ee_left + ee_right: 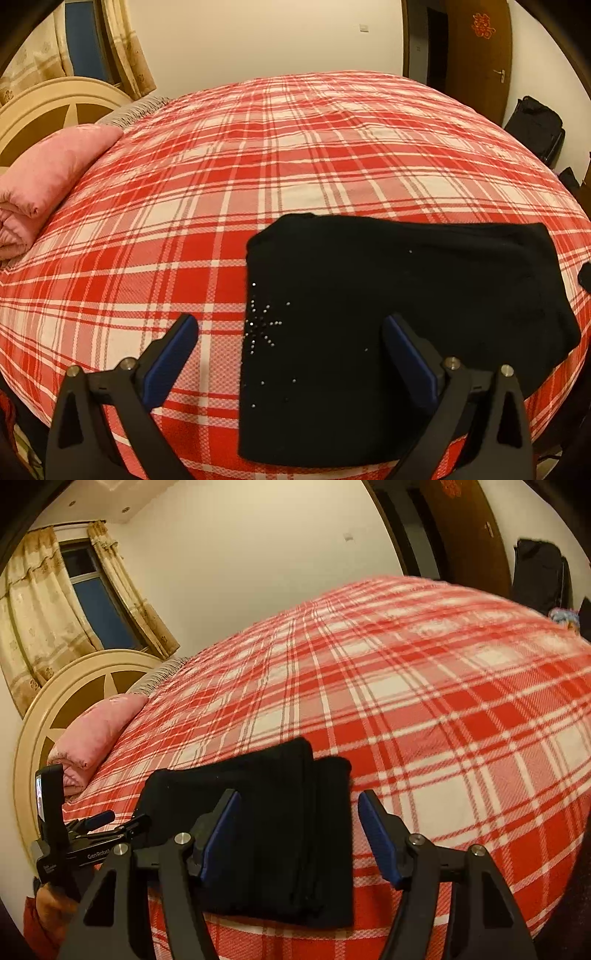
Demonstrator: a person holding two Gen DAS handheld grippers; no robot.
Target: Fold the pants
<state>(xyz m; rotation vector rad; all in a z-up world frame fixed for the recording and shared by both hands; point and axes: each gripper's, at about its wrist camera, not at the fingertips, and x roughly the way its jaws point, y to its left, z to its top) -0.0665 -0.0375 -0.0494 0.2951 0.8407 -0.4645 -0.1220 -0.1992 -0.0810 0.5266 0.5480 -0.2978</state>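
Both sets of jaws stand wide apart, holding nothing, above the folded black pants.

The left gripper (290, 336) and right gripper (299, 812) hover over the pants (388, 302), a soft rectangular stack with small shiny studs, lying at the near edge of the red-and-white plaid bedspread (258, 155); a pink quilt (48, 173) lies far left of the pants.

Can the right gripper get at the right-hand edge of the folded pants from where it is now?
Probably yes. The right gripper hangs open over the black pants, its jaws straddling their stacked right edge, with only plaid bedspread beyond. Nothing lies between.
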